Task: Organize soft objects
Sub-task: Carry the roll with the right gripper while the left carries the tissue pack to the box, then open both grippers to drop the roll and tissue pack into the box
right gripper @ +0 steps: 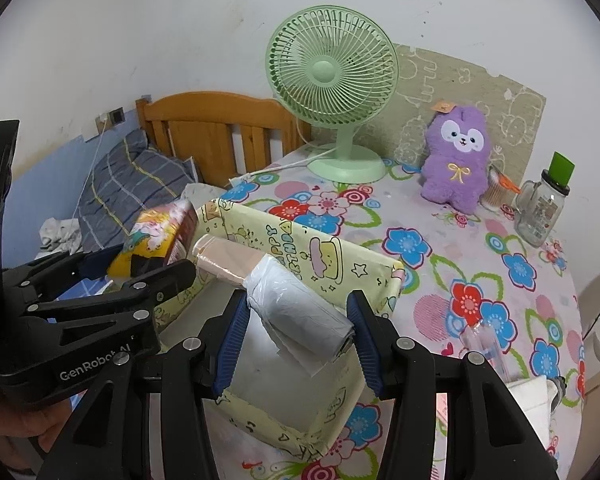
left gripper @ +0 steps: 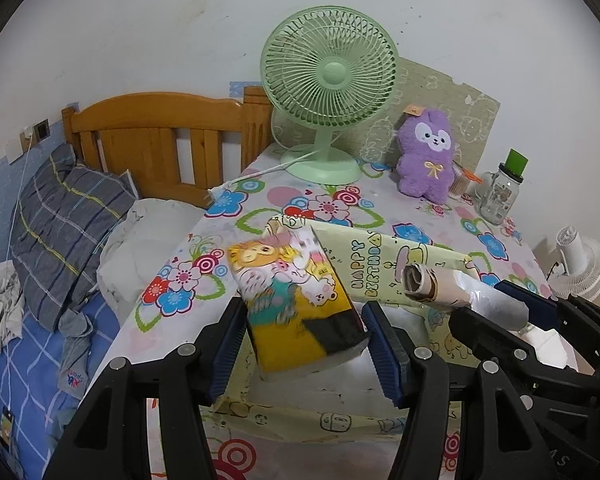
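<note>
A cartoon-printed tissue pack (left gripper: 296, 300) lies tilted and blurred between the jaws of my left gripper (left gripper: 304, 308), which stand open around it above the yellow birthday-paper box (left gripper: 380, 264). My right gripper (right gripper: 298, 300) is shut on a roll of plastic bags (right gripper: 300, 312), pale grey at the near end and pinkish at the far end, held over the same box (right gripper: 300, 240). The right wrist view also shows the left gripper (right gripper: 140, 256) with the tissue pack (right gripper: 156, 236) at the box's left side. A purple plush toy (left gripper: 428, 156) sits upright at the table's back.
A green desk fan (left gripper: 328, 96) stands at the back of the flowered table (left gripper: 228, 204), with a glass jar (left gripper: 500, 196) at the right. To the left is a bed with a grey checked pillow (left gripper: 64, 224) and a wooden headboard (left gripper: 164, 136). A white fan (left gripper: 576, 268) stands beyond the right edge.
</note>
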